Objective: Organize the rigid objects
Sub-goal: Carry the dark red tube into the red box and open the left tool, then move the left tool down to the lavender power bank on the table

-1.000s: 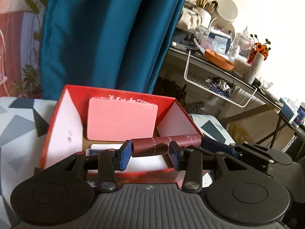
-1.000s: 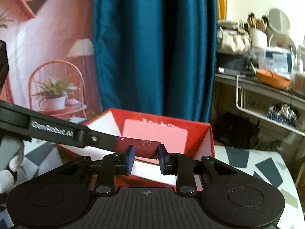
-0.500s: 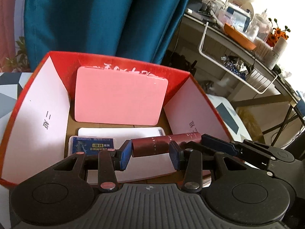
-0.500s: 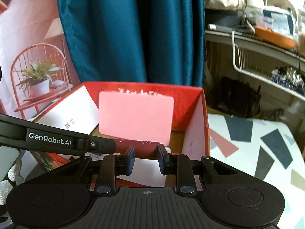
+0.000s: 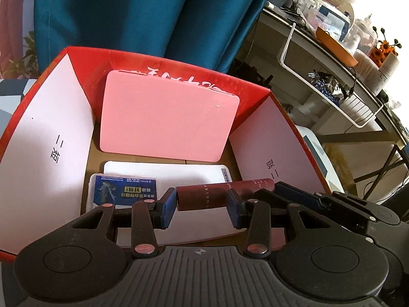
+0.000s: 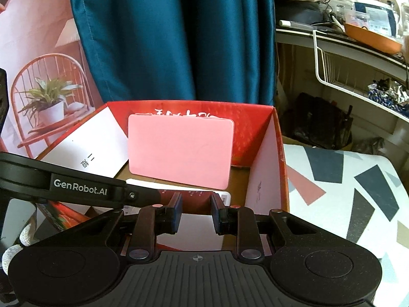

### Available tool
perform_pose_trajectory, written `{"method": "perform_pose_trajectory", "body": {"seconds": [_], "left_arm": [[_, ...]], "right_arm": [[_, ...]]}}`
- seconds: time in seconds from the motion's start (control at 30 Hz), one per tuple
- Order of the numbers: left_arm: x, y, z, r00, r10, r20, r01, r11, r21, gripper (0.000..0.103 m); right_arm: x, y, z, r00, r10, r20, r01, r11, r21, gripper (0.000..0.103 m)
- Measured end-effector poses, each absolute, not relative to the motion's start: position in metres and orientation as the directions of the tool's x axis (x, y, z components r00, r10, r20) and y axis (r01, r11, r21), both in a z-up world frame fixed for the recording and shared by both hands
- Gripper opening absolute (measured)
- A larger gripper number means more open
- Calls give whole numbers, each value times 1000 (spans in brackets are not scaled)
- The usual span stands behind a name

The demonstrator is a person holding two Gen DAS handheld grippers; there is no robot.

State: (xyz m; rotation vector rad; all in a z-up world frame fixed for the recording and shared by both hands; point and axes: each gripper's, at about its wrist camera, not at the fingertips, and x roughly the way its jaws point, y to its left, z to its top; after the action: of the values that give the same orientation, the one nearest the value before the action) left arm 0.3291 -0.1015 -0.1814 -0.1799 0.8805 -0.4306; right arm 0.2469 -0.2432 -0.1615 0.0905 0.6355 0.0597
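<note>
A dark red oblong box (image 5: 204, 199) hangs low inside an open red carton (image 5: 179, 69), held from both sides. My left gripper (image 5: 202, 207) is shut on its left part, blue pads against it. My right gripper (image 6: 195, 213) is shut on its other end (image 6: 195, 200); one of its blue fingers (image 5: 294, 195) shows at the right of the left wrist view. The left gripper's fingers (image 6: 143, 197) reach in from the left of the right wrist view. Under the box lie a white flat pack (image 5: 166, 174) and a blue-labelled pack (image 5: 122, 192). A pink case (image 5: 166, 117) leans on the carton's back wall.
The carton's white side flaps (image 5: 51, 153) stand up left and right. A teal curtain (image 5: 127, 12) hangs behind it. The carton sits on a patterned tablecloth (image 6: 345, 179). A cluttered desk with a white wire basket (image 5: 332, 97) is at the right.
Both grippers came down and forward together with the dark red box, from the carton's front edge to low inside it. Over the last half second they hardly moved.
</note>
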Motion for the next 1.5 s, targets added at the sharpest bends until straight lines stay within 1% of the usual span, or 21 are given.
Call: {"method": "perform_pose_trajectory", "body": {"seconds": [0.07, 0.1, 0.13, 0.2, 0.23, 0.27, 0.3, 0.33, 0.37, 0.4, 0.43, 0.47, 0.53, 0.67, 0.77, 0.9, 1.07, 1.23, 1.3, 1.37, 1.5], "left_arm": [[328, -102, -180, 568, -430, -702, 295, 902, -314, 45], [326, -102, -179, 580, -424, -695, 302, 905, -299, 46], [323, -102, -176, 594, -418, -687, 310, 907, -284, 50], [317, -101, -171, 627, -400, -668, 318, 915, -249, 57], [313, -100, -167, 649, -392, -653, 318, 918, -235, 66], [310, -98, -163, 666, -380, -642, 311, 924, -224, 74], [307, -97, -159, 680, -367, -635, 303, 929, -212, 78], [304, -95, -155, 697, -354, -624, 297, 934, -199, 85], [300, -91, -151, 713, -351, -608, 296, 936, -193, 92], [298, -88, -147, 723, -354, -594, 300, 934, -193, 95], [295, -85, -143, 728, -360, -583, 306, 932, -193, 99], [292, -82, -141, 733, -361, -576, 309, 932, -191, 100], [287, -78, -136, 745, -355, -565, 310, 934, -178, 103], [265, -65, -125, 782, -362, -507, 332, 931, -153, 103], [246, -54, -118, 807, -352, -474, 341, 933, -113, 103], [224, -37, -115, 811, -360, -461, 358, 929, -95, 103], [206, -17, -126, 794, -367, -484, 362, 926, -109, 103], [195, 4, -149, 800, -321, -507, 318, 943, -95, 103], [195, 15, -158, 790, -311, -528, 296, 948, -115, 103], [196, 27, -169, 778, -306, -548, 269, 951, -149, 103], [201, 49, -194, 762, -272, -588, 204, 962, -180, 101]], "right_arm": [[245, -243, -162, 810, 87, -580, -29, 994, 109, 24], [243, -244, -162, 814, 94, -573, -30, 992, 119, 28], [242, -244, -162, 819, 105, -564, -36, 991, 132, 31], [236, -243, -160, 831, 114, -544, -46, 989, 138, 43], [233, -239, -159, 839, 109, -532, -48, 991, 128, 49], [230, -237, -157, 847, 111, -519, -53, 991, 125, 61], [226, -236, -156, 863, 99, -495, -43, 991, 124, 70], [222, -235, -155, 876, 89, -475, -33, 991, 126, 73], [217, -236, -153, 886, 87, -455, -28, 990, 136, 79], [213, -236, -152, 893, 90, -440, -26, 989, 149, 89], [210, -236, -151, 898, 91, -431, -25, 987, 156, 94], [206, -235, -150, 904, 90, -419, -25, 987, 158, 101], [197, -233, -147, 918, 73, -390, -17, 989, 145, 102], [183, -230, -144, 934, 62, -353, -12, 990, 141, 103], [173, -227, -145, 944, 37, -328, 7, 991, 133, 103], [157, -227, -147, 953, 0, -302, 50, 986, 156, 103], [137, -220, -153, 959, -12, -284, 61, 984, 165, 103], [120, -207, -161, 958, 35, -285, 14, 986, 168, 103], [117, -200, -167, 949, 50, -312, 1, 987, 162, 103], [115, -190, -173, 940, 35, -339, 8, 992, 123, 103], [115, -168, -192, 916, 24, -399, -5, 999, 48, 103]]}}
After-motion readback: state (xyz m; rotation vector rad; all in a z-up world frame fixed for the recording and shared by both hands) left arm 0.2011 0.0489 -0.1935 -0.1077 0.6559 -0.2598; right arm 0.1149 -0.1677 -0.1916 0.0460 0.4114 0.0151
